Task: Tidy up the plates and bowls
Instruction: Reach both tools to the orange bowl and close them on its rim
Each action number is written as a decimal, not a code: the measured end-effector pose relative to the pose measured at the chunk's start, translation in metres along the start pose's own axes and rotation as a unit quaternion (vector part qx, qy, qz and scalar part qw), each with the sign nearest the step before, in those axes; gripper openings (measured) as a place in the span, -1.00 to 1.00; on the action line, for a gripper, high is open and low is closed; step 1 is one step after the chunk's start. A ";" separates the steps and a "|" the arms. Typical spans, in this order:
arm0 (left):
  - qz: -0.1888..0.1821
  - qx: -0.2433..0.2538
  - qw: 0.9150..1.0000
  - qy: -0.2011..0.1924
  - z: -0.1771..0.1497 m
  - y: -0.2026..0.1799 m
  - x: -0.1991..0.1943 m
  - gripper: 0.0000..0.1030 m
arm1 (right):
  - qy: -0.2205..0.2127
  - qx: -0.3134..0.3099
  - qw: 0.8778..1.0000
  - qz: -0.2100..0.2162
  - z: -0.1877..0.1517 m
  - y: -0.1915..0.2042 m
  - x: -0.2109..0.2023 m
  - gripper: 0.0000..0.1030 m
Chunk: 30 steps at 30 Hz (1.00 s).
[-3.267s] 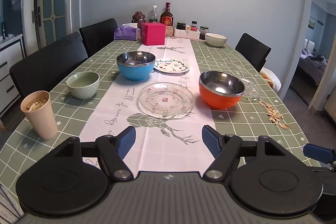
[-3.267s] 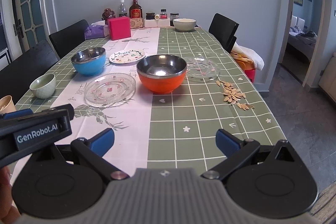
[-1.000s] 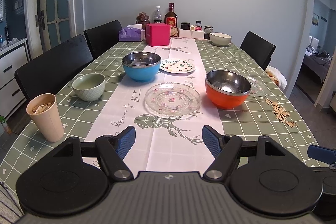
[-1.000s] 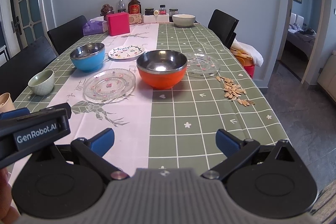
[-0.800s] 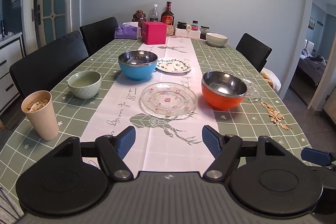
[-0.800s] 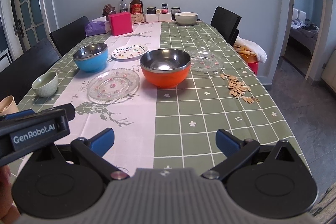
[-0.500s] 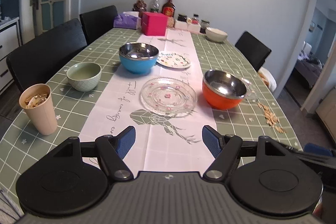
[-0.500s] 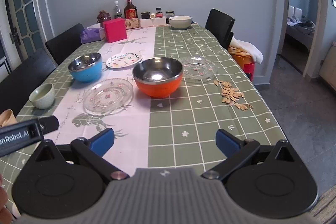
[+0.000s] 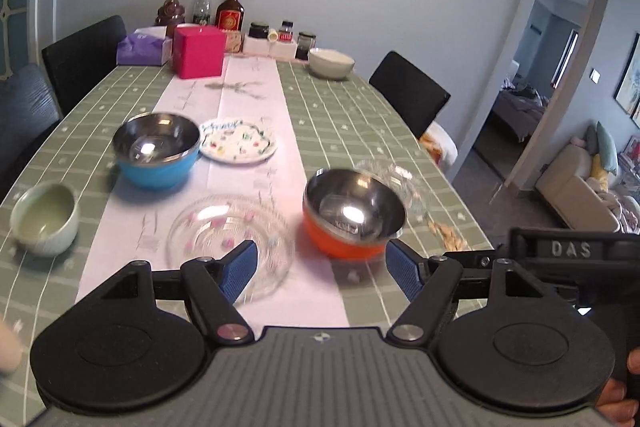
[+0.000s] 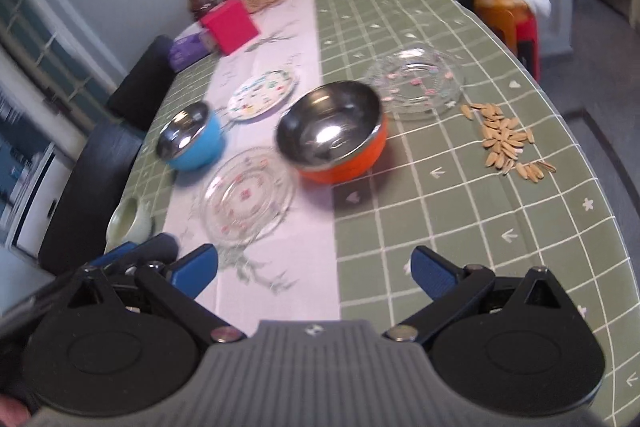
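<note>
Take the orange bowl (image 9: 352, 215) as the landmark: it sits on the green cloth just off the edge of the pale runner (image 9: 256, 95), and everything else is placed from it. The near glass plate (image 9: 230, 241) lies just beside it on the runner side; the second glass plate (image 10: 416, 83) lies just beyond it on the far side, near the scattered seeds (image 10: 508, 143). The blue bowl (image 9: 156, 149) stands farther up the runner with the printed plate (image 9: 239, 145) just beside it, and the small green bowl (image 9: 44, 217) is well apart toward the chairs. The left gripper (image 9: 322, 267) has its jaws spread wide with nothing between the pads; seen along its fingers, the orange bowl is straight ahead and a little toward its right finger, while the near glass plate lies under its left finger. The right gripper (image 10: 314, 273) is likewise wide open and empty, with the orange bowl ahead of it and slightly left. Both bowls and plates are round, so no long axis matters; a rim grip from any side would do. Judging by these views, the left gripper is nearer the near glass plate and the right gripper nearer the second glass plate, with the orange bowl between them.
</note>
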<state>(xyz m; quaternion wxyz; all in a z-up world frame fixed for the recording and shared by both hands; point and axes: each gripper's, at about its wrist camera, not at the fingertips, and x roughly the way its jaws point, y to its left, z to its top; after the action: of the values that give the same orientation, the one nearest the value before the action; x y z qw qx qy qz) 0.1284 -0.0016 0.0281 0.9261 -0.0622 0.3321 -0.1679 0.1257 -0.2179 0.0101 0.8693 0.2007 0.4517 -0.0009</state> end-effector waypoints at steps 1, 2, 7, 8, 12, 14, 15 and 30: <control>-0.003 -0.005 1.000 -0.003 0.004 0.000 0.011 0.67 | 0.004 0.011 1.000 -0.004 0.012 -0.004 0.010 0.95; -0.004 -0.010 1.000 -0.005 0.008 0.001 0.022 0.64 | 0.012 0.015 1.000 -0.005 0.024 -0.007 0.019 0.95; -0.042 -0.002 0.998 0.039 0.020 0.005 0.088 0.40 | 0.000 0.054 0.998 -0.022 0.073 -0.032 0.064 0.69; -0.034 -0.002 0.999 0.042 0.021 0.005 0.098 0.40 | -0.009 0.060 0.998 -0.022 0.079 -0.038 0.070 0.69; -0.029 -0.034 0.997 0.065 0.024 0.014 0.131 0.32 | -0.023 0.085 0.996 -0.021 0.088 -0.054 0.099 0.52; -0.040 -0.048 0.995 0.073 0.025 0.021 0.142 0.30 | -0.013 0.091 0.996 -0.018 0.087 -0.057 0.113 0.23; -0.041 -0.044 0.995 0.076 0.026 0.023 0.145 0.28 | -0.007 0.091 0.996 -0.012 0.086 -0.058 0.119 0.14; -0.021 -0.034 0.993 0.113 0.020 0.024 0.180 -0.11 | -0.044 0.006 0.997 -0.057 0.083 -0.031 0.136 0.14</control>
<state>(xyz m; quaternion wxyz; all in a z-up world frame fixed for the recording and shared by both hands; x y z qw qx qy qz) 0.2778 -0.0422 -0.0690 0.8761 -0.0815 0.4390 -0.1822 0.2655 -0.2511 -0.0656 0.8857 0.1802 0.4234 -0.0618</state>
